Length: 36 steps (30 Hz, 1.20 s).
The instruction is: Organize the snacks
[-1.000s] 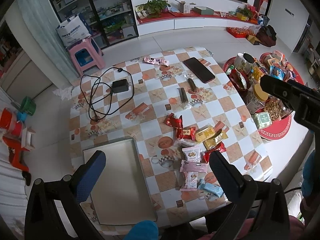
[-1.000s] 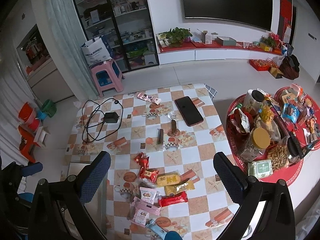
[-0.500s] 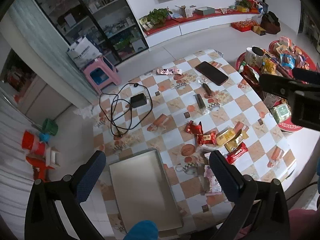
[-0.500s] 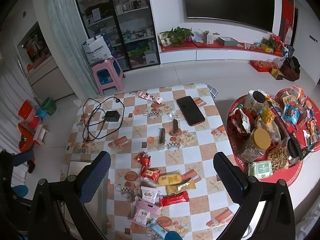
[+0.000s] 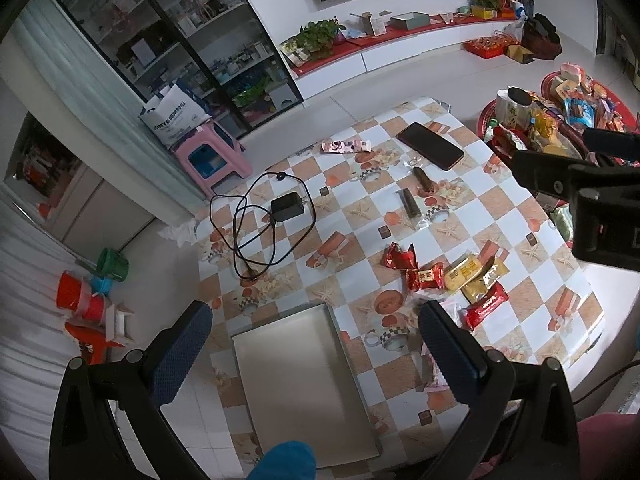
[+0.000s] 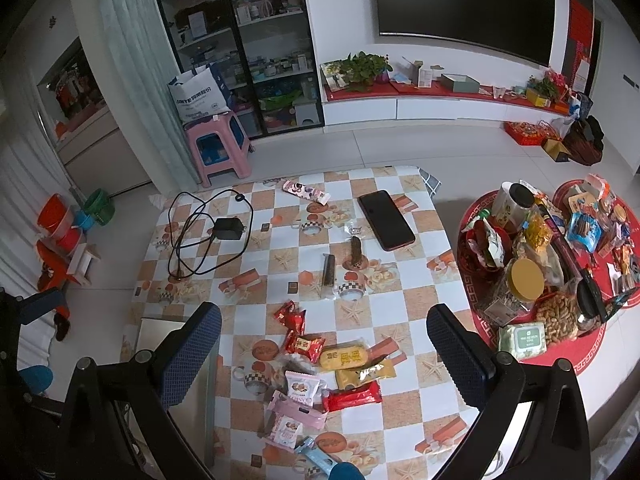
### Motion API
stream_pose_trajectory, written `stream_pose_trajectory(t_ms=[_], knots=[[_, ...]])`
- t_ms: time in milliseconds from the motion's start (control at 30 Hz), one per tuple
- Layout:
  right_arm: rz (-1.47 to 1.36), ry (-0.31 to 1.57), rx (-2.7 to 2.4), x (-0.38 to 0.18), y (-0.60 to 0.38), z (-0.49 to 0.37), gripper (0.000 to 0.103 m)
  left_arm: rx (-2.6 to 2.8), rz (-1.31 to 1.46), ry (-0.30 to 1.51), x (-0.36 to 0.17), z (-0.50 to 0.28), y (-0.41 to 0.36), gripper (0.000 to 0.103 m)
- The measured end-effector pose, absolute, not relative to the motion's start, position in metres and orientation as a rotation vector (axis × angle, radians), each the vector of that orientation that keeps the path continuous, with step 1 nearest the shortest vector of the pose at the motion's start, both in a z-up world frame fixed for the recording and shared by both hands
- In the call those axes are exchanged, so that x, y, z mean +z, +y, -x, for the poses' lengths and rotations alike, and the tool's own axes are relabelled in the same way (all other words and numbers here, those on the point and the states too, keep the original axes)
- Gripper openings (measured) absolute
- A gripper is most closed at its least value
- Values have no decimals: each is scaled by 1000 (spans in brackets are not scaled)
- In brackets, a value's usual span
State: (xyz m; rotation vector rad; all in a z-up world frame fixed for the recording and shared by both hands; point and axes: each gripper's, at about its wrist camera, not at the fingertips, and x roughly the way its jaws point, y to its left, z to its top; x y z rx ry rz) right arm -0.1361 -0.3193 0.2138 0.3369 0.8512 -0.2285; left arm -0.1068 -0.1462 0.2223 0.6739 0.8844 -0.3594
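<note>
A heap of wrapped snacks lies on the checkered table: red packets (image 6: 306,346), a yellow pack (image 6: 344,356), a long red bar (image 6: 352,396), pink packs (image 6: 298,412) and a blue one (image 6: 316,456). The same heap (image 5: 440,276) shows right of the empty metal tray (image 5: 304,384). My left gripper (image 5: 312,332) hangs open high above the tray's far edge, holding nothing. My right gripper (image 6: 322,328) is open too, high over the heap. Two dark bars (image 6: 329,270) and a pink pack (image 6: 306,191) lie farther back.
A phone (image 6: 386,220) and a charger with coiled cable (image 6: 228,229) lie on the far half of the table. A red round table (image 6: 592,352) crowded with jars and snack bags stands to the right. A pink stool (image 6: 218,148) stands behind.
My left gripper has swung left and back, so the tray now sits between its fingers and the snack heap has slid to the right. The right gripper has barely moved.
</note>
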Motion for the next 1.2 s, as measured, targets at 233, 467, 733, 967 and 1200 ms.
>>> stream_pose_trajectory(t_ms=[233, 467, 733, 967, 1200], knots=[[-337, 851, -229, 214, -319, 135, 103, -355, -677, 886, 222, 106, -145, 103], [-339, 853, -228, 214, -319, 135, 103, -353, -674, 887, 222, 106, -144, 103], [-337, 854, -227, 214, -320, 134, 103, -350, -678, 887, 222, 107, -146, 103], [-341, 856, -228, 214, -319, 134, 103, -349, -680, 888, 223, 107, -146, 103], [-339, 859, -225, 214, -322, 133, 103, -345, -682, 891, 223, 107, -147, 103]])
